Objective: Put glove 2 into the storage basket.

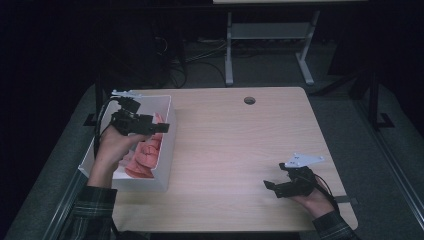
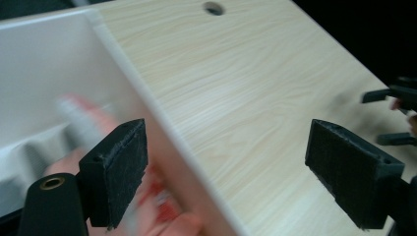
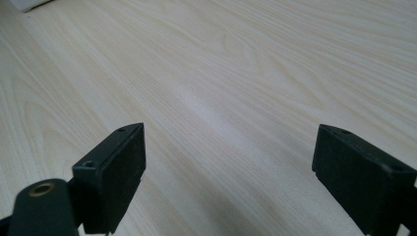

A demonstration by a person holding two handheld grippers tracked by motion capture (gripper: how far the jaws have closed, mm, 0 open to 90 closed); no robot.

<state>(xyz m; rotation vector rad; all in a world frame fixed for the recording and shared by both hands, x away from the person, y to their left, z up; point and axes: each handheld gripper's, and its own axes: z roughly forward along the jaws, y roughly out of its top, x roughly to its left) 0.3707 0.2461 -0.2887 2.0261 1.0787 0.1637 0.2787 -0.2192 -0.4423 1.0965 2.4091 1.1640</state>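
Plainly, with the left hand-held gripper (image 1: 165, 127) wide open and empty above the white box (image 1: 167, 150) holding the pink packets (image 1: 145, 155) (blurred), its jaw could clip the box wall, while the right hand-held gripper (image 1: 270, 186), far right, gapes empty over the surface (image 1: 240, 145).

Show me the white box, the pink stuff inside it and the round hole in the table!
White rectangular box (image 1: 167, 145), high view, right wall.
Pink crumpled stuff (image 1: 146, 155), high view, middle of the pile.
Round dark hole in the wooden table (image 1: 249, 100), high view, its centre.
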